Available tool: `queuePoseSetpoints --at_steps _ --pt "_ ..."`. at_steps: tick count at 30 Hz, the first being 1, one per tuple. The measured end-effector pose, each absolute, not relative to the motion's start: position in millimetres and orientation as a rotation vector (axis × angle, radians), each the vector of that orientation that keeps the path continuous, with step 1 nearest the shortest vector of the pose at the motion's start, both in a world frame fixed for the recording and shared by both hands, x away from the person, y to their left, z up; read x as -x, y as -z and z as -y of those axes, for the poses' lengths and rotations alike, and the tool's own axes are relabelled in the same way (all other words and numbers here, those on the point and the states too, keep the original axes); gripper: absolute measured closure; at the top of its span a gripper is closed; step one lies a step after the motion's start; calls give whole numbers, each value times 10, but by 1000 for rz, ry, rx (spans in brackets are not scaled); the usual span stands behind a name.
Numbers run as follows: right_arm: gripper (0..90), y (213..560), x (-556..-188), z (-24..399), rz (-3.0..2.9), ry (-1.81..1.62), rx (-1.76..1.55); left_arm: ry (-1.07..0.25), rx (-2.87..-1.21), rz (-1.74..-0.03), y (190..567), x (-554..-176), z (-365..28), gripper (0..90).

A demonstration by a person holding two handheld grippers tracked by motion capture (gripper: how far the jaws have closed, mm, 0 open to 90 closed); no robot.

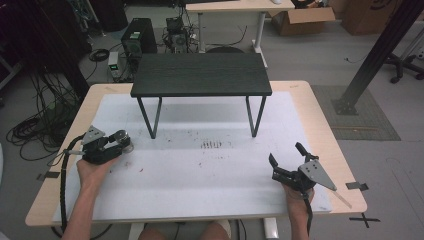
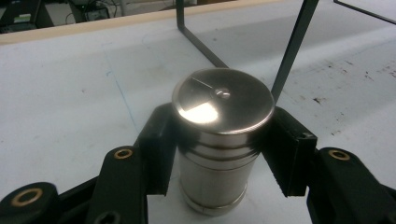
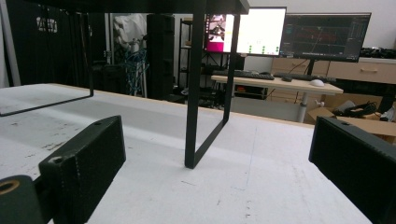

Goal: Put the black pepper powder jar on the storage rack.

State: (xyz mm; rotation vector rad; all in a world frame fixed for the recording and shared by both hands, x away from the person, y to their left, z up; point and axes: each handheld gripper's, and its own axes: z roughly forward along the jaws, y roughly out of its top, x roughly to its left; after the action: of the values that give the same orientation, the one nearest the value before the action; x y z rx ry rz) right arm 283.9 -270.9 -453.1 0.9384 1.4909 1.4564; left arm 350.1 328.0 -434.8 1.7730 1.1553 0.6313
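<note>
Left gripper (image 2: pixel 219 154) clasps the upright steel cylinder (image 2: pixel 219 140), long axis vertical.

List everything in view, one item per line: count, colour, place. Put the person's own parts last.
metal cylinder: one, silver, upright on the white mat at the table's left, between the left gripper's jaws
small raised table: one, black top with thin black legs, standing at the far middle of the mat
white mat: one, white with dark specks, covering most of the wooden table
wooden table: one, light wood, under the mat
monitors: two, lit, on a desk in the background
cardboard box: one, brown, on the floor far right
left gripper: one, black, jaws around the cylinder
right gripper: one, black, jaws wide open, near right of the mat
forearms: two, entering from the bottom edge
</note>
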Motion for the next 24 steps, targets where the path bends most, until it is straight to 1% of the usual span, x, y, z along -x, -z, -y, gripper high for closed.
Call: queuePoseSetpoints --at_steps 16,24 --pt "36 4531 -2838 2710 -1491 -1458 -937 -641 -1782 -1157 4339 -3485 -3264 490" --pt "36 4531 -2839 2707 -1493 -1457 -942 -631 -1794 -1109 4283 -3425 -3251 490"
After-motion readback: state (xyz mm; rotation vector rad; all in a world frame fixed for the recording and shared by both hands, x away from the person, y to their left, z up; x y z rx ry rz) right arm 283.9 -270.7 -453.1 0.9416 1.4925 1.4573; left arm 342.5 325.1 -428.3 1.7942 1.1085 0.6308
